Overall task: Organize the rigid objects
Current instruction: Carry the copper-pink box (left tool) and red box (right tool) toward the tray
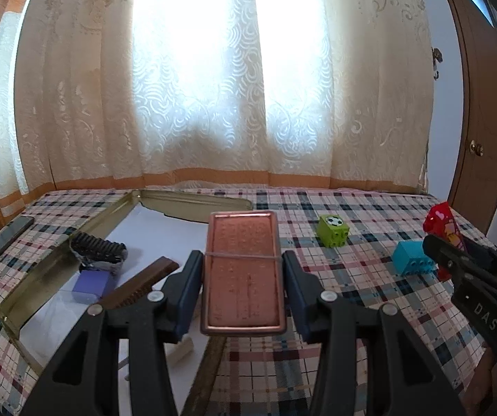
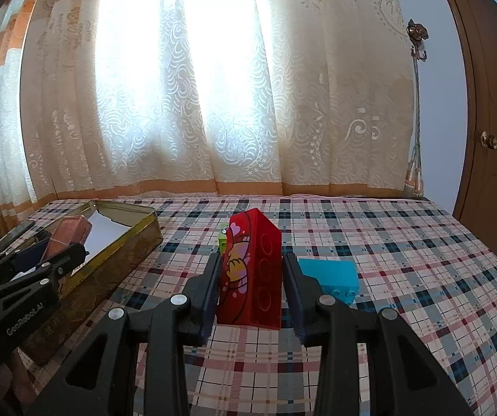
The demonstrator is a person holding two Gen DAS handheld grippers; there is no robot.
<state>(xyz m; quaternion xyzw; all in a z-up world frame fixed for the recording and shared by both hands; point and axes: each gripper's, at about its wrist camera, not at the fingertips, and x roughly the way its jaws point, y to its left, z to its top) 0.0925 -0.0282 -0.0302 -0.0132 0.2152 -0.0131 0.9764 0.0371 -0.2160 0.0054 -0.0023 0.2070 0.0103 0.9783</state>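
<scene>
My left gripper [image 1: 243,270] is shut on a flat copper-pink tin [image 1: 243,274] with a rubber band round it, held above the right edge of the open gold tin box [image 1: 54,260]. The same pink tin [image 2: 69,235] shows at the left of the right wrist view, over the gold box [image 2: 123,260]. My right gripper [image 2: 251,277] is shut on a tall red toy brick [image 2: 253,274] with a cartoon print, lifted over the plaid cloth. In the left wrist view the red brick [image 1: 440,223] and right gripper [image 1: 456,260] appear at the right.
Inside the gold box lie a black comb-like piece [image 1: 99,248], a purple block [image 1: 92,282] and a brown strip [image 1: 137,284]. A green football brick [image 1: 333,228] and a blue brick [image 1: 411,258] sit on the plaid cloth [image 1: 352,294]. A dark bar [image 1: 7,239] lies left of the box.
</scene>
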